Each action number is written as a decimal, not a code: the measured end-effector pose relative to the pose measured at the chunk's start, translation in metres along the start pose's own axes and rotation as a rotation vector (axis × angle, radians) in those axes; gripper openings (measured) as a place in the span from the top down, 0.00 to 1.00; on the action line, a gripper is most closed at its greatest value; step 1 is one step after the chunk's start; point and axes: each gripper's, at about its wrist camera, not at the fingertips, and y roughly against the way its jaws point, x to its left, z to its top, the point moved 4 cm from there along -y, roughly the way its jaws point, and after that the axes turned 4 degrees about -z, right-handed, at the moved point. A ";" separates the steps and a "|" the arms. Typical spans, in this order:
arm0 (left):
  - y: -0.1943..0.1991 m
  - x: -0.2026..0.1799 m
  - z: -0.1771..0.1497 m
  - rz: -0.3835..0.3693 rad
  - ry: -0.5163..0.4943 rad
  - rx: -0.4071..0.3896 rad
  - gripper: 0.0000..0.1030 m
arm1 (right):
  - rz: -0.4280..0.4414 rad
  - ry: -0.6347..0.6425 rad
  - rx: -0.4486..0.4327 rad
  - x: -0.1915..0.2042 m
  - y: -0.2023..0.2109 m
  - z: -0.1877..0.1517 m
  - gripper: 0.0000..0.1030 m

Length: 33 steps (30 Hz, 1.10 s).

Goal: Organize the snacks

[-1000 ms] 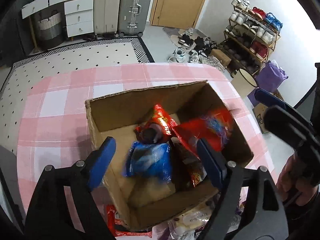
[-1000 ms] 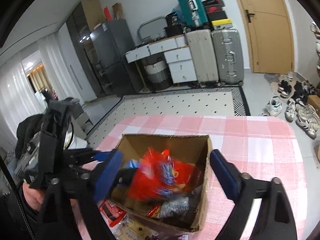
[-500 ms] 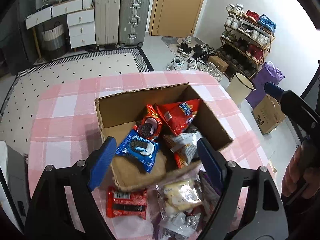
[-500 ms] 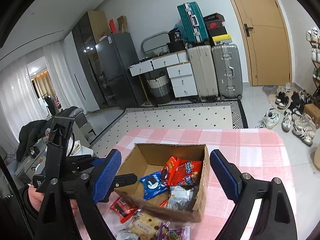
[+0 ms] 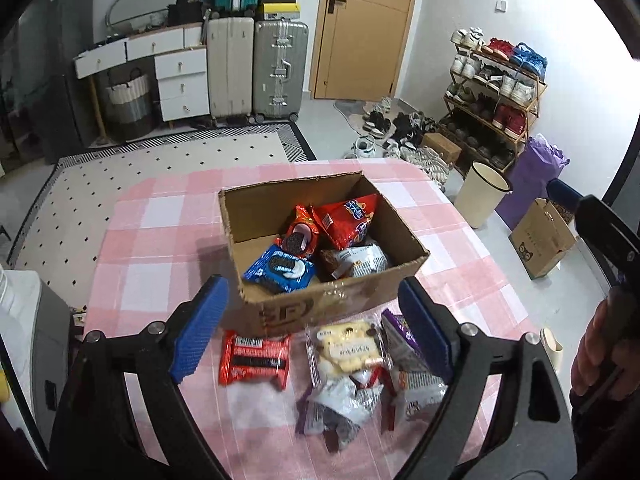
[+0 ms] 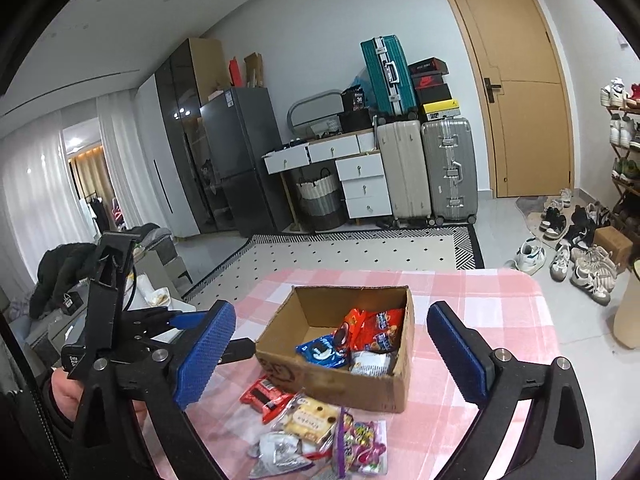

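Observation:
An open cardboard box (image 5: pixel 344 298) (image 6: pixel 372 390) stands on the pink checked table (image 5: pixel 160 240). Inside lie a blue cookie pack (image 5: pixel 280 270), a red cookie pack (image 5: pixel 302 234), a red chip bag (image 5: pixel 350 220) and a silver packet (image 5: pixel 360 260). In front of the box lie a red pack (image 5: pixel 256 362) (image 6: pixel 266 396), a clear biscuit bag (image 5: pixel 348 350) (image 6: pixel 308 420) and several other packets (image 5: pixel 344 404). My left gripper (image 5: pixel 312 328) is open and empty above the loose snacks. My right gripper (image 6: pixel 332 360) is open and empty, raised over the table's near side.
Table edges drop to the floor on all sides. A cream bin (image 5: pixel 482 194) and a cardboard box (image 5: pixel 542 238) stand on the floor to the right, a shoe rack (image 5: pixel 492 100) behind. Suitcases (image 6: pixel 426 168) and drawers line the far wall.
Both grippers have pulled back and up from the box. The blue cookie pack and red chip bag, blurred in motion a second ago, now lie still inside the box.

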 end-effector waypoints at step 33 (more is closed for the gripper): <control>0.069 0.007 -0.120 0.010 0.119 -0.125 0.01 | -0.063 -0.089 0.107 -0.001 0.064 -0.128 0.03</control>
